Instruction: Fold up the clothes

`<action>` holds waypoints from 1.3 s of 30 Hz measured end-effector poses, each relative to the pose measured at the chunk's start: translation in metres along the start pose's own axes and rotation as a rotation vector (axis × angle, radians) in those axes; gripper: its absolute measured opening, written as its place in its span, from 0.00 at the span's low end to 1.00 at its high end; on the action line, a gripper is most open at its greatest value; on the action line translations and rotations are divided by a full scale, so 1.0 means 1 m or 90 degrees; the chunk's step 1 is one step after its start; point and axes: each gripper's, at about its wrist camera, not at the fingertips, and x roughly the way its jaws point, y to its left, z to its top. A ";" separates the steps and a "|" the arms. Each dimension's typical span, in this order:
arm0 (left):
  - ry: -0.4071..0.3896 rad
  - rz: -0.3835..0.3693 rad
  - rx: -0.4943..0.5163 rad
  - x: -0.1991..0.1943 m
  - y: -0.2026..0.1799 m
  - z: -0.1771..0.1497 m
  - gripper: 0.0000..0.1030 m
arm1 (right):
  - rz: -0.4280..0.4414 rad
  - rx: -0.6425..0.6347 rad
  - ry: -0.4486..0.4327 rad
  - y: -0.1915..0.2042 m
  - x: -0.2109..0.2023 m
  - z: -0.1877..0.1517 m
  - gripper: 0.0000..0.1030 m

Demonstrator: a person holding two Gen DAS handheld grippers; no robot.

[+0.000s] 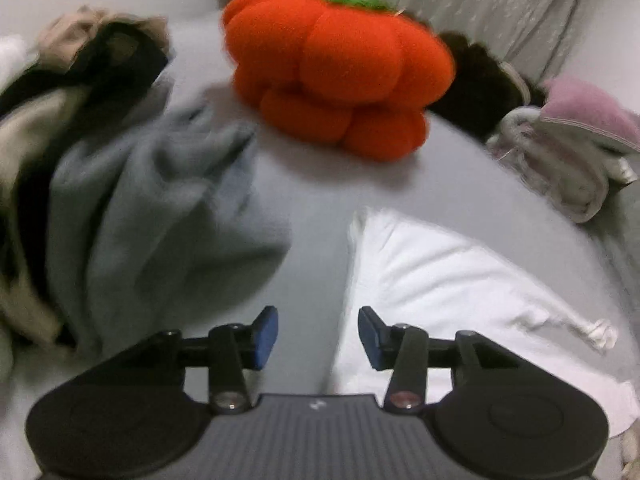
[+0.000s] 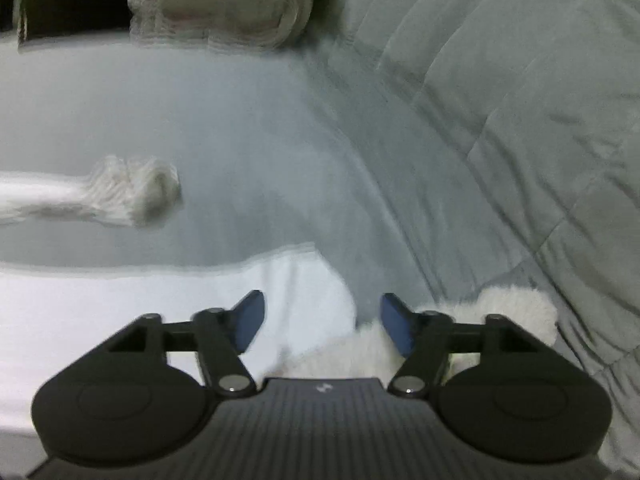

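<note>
White cotton garment (image 1: pixel 460 280) lay flat, between folds; left gripper (image 1: pixel 318 336) and right gripper (image 2: pixel 322 320) were open, empty, needing a new edge.

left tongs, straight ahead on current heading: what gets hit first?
Probably the bare grey sheet: the left tongs stand open, aimed down at the strip between the grey garment and the white cloth. Farther along sits the orange plush pumpkin. Depth is unclear through the fisheye.
</note>
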 end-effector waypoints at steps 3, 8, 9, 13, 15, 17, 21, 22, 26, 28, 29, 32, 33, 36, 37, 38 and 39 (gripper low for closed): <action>-0.006 -0.045 0.018 0.026 -0.023 0.027 0.47 | 0.066 0.030 -0.045 -0.001 0.001 0.015 0.67; 0.024 -0.034 0.063 0.102 -0.054 0.051 0.50 | 0.150 0.030 -0.045 0.020 0.045 0.043 0.64; 0.031 -0.029 0.072 0.117 -0.059 0.054 0.50 | 0.159 0.021 -0.047 0.026 0.054 0.048 0.61; 0.056 -0.012 0.064 0.152 -0.061 0.048 0.47 | 0.214 0.030 -0.026 0.041 0.087 0.070 0.46; 0.059 -0.004 0.067 0.157 -0.059 0.044 0.43 | 0.219 0.048 -0.008 0.046 0.101 0.080 0.44; 0.045 -0.004 0.080 0.156 -0.060 0.045 0.31 | 0.237 0.067 0.012 0.050 0.112 0.085 0.32; 0.032 -0.012 0.091 0.157 -0.062 0.048 0.09 | 0.247 0.045 0.030 0.064 0.115 0.082 0.06; 0.030 -0.010 0.092 0.157 -0.062 0.048 0.09 | 0.246 0.045 0.023 0.066 0.112 0.080 0.05; 0.016 0.006 0.112 0.153 -0.068 0.047 0.07 | 0.260 0.073 -0.001 0.062 0.097 0.075 0.04; 0.007 0.017 0.125 0.152 -0.075 0.049 0.07 | 0.260 0.089 -0.005 0.059 0.093 0.074 0.06; 0.003 0.026 0.136 0.151 -0.078 0.049 0.07 | 0.256 0.089 0.000 0.060 0.094 0.074 0.20; -0.002 0.039 0.151 0.150 -0.083 0.050 0.07 | 0.256 0.099 0.009 0.062 0.099 0.073 0.50; -0.002 0.042 0.153 0.150 -0.083 0.050 0.07 | 0.262 0.108 0.007 0.062 0.100 0.072 0.51; -0.003 0.045 0.153 0.149 -0.082 0.050 0.07 | 0.296 0.139 0.014 0.062 0.108 0.070 0.51; -0.003 0.047 0.155 0.148 -0.083 0.050 0.07 | 0.300 0.136 0.018 0.066 0.111 0.070 0.51; -0.005 0.050 0.157 0.146 -0.083 0.050 0.07 | 0.286 0.117 0.019 0.071 0.112 0.070 0.43; -0.007 0.053 0.161 0.145 -0.083 0.049 0.07 | 0.273 0.100 0.019 0.076 0.114 0.071 0.34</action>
